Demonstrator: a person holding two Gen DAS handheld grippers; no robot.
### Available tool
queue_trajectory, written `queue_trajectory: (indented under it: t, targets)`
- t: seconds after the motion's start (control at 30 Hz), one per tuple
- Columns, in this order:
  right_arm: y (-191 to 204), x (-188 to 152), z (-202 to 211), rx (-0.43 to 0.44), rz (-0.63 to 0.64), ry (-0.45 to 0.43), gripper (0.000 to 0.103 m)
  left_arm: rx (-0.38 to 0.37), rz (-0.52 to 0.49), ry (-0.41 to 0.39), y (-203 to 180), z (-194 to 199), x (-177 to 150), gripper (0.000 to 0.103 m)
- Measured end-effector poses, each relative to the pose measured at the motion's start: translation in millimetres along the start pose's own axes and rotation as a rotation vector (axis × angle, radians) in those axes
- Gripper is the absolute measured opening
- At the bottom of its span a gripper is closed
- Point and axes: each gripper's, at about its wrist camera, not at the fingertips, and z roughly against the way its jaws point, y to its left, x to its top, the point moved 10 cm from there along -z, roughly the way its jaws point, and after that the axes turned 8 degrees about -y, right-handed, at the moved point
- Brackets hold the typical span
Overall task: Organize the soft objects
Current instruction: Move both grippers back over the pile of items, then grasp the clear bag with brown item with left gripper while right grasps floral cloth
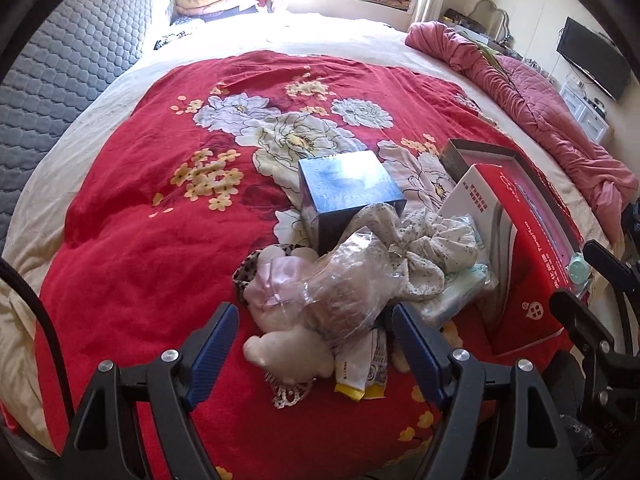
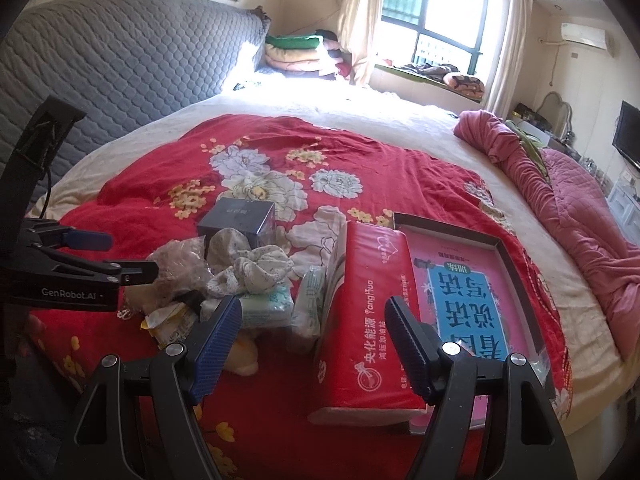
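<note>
While both grippers hung over the bed, the soft objects lay heaped on the red floral quilt (image 1: pixel 132 216). Left gripper (image 1: pixel 314 340): jaws spread wide, nothing clamped, blue pads flanking a pink-and-white plush toy (image 1: pixel 280 308) and a crumpled clear plastic bag (image 1: pixel 356 272) lying partly over it. Spotted white cloth (image 1: pixel 432 252) bunched just behind the bag, against a dark blue box (image 1: pixel 348 188). Yellow-edged sachets (image 1: pixel 360 376) poked out under the bag. Wet-wipe packs (image 2: pixel 272 304) sat beside the cloth, touching the upright red tissue pack (image 2: pixel 372 320). Right gripper (image 2: pixel 312 344): jaws also released, empty, hovering with the red tissue pack between the pads but untouched. Open box with pink-and-blue printed sheet (image 2: pixel 472 292) lay right of the pack. Pink quilt (image 2: pixel 568 200) rumpled at the far bed edge
</note>
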Motion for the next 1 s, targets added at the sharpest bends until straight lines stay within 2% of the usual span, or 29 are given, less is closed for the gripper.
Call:
queue_trajectory:
  t: [0.17,0.27,0.8,0.87,1.0]
  targets:
    - [-3.5,1.4,-10.5,-0.006,0.0,0.007,0.075,0.016,-0.035,0.038,-8.0,-20.9,2.9,0.078]
    - [-4.7,3.4,-19.2,-0.002,0.002,0.015,0.075,-0.001,-0.032,0.043,-10.9,-27.9,3.5,0.078]
    - [37.1,6.2,-82.9,0.098,0.117,0.109,0.075,-0.143,0.045,0.031,2.1,-34.9,-0.9,0.062]
    - [40.6,4.6,-92.2,0.11,0.115,0.13,0.075,-0.154,0.052,0.021,4.6,-32.5,-0.5,0.057]
    - [45.8,1.9,-107.7,0.131,0.107,0.155,0.075,-0.192,0.083,0.014,9.3,-30.6,-1.4,0.057]
